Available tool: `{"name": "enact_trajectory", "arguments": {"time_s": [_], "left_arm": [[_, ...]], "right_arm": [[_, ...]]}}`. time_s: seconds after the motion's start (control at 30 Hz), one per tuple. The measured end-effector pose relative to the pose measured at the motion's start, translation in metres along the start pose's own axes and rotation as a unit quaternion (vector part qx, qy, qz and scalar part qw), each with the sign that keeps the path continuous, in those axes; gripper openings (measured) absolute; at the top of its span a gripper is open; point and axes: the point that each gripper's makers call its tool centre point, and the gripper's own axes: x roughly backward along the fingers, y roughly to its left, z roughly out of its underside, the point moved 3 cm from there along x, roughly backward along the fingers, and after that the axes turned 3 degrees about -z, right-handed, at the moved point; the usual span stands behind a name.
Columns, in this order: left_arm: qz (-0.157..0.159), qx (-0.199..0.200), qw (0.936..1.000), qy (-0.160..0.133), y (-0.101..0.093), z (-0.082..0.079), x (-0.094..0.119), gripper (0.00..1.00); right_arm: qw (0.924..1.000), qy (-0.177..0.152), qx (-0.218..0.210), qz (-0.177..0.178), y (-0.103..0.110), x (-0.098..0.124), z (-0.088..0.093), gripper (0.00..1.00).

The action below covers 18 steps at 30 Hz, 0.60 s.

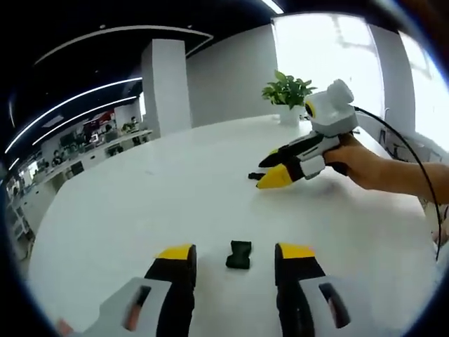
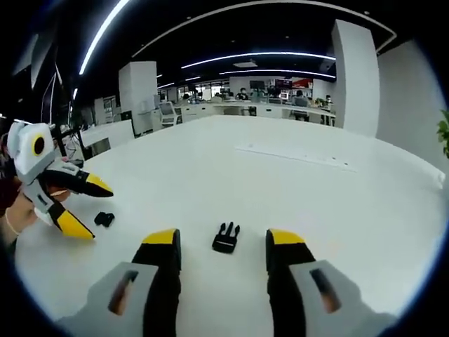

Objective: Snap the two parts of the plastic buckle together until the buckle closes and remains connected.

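Well, left claw (image 1: 235,261): spread around the socket (image 1: 239,254), not touching.
Right claw (image 2: 223,249): spread around the prong half (image 2: 226,238).
Desk (image 2: 316,203): carries both, well apart.
Risk: closing off-centre could skid either piece away.

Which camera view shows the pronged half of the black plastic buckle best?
The right gripper view: the pronged black plastic buckle half lies on the white table between the open right gripper jaws. In the left gripper view it is small, beside the right gripper.
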Motion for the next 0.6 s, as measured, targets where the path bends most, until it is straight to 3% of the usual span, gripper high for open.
{"name": "enact_trajectory", "arguments": {"time_s": [0.3, 0.6], "left_arm": [[0.016, -0.010, 0.9998, 0.006, -0.0058, 0.0046, -0.0014, 0.29], [0.025, -0.020, 0.9995, 0.006, -0.0086, 0.0059, 0.0003, 0.17]], "right_arm": [[1.0000, 0.004, 0.004, -0.004, 0.0013, 0.0011, 0.0015, 0.46], [0.9997, 0.007, 0.019, -0.010, 0.0007, 0.0042, 0.0035, 0.35]]}}
